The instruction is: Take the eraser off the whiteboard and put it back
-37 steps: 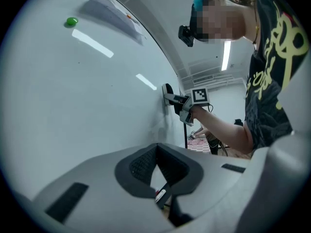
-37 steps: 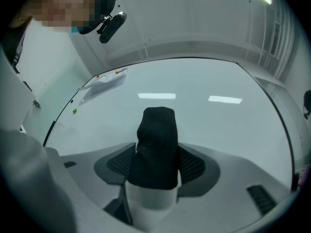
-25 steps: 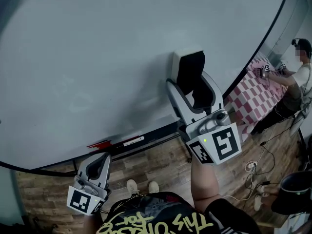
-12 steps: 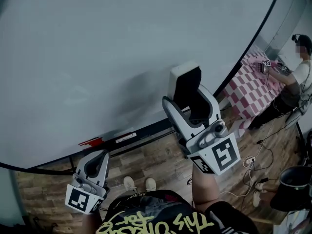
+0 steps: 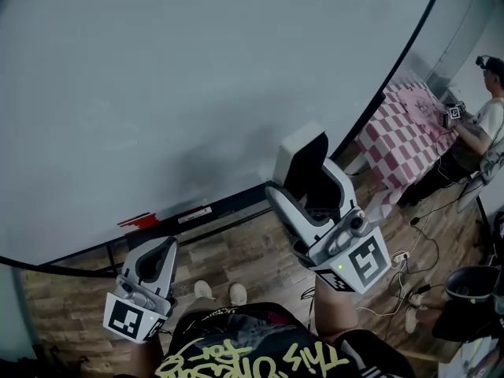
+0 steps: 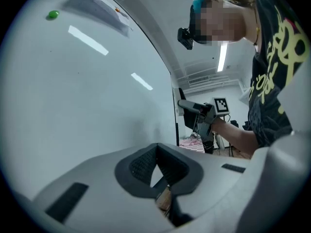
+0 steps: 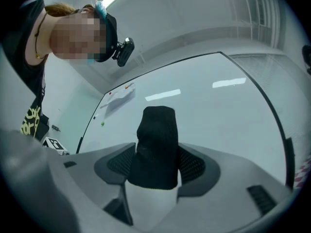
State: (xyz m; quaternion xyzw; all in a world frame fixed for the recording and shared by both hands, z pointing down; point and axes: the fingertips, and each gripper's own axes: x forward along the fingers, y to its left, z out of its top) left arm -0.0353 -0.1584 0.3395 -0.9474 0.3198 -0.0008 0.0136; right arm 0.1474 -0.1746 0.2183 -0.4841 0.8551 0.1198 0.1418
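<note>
**Eraser Clamped in Right Tongs at the Foot of the Whiteboard**

The right tongs (image 5: 313, 181) were closed on the eraser (image 5: 300, 153), a white-cased block with a black felt face. In the right gripper view the ribbed pads (image 7: 192, 165) pressed against both sides of the felt (image 7: 156, 147), which stood upright between them and rose well above their tips. Seen from the head view, the eraser sat in front of the lower part of the whiteboard (image 5: 157, 93), just above the dark bottom frame (image 5: 236, 207). Whether the eraser touched the board's surface could not be told.

The left tongs (image 5: 157, 260) hung lower and to the left, well apart from the eraser and below the frame. In the left gripper view the left tongs (image 6: 156, 160) were together, pad against pad, with nothing between them.

A red marker (image 5: 138, 221) lay on the ledge at the frame, left of the right tongs. A small green magnet (image 6: 53, 14) clung high on the board. Beneath the board ran a wooden floor (image 5: 252, 250), with the person's shoes (image 5: 203, 290) near the left tongs. At the far right stood a counter under a pink checked cloth (image 5: 405, 132), and another person (image 5: 482, 124) stood beside it. Cables (image 5: 403, 268) trailed across the floor nearby.
</note>
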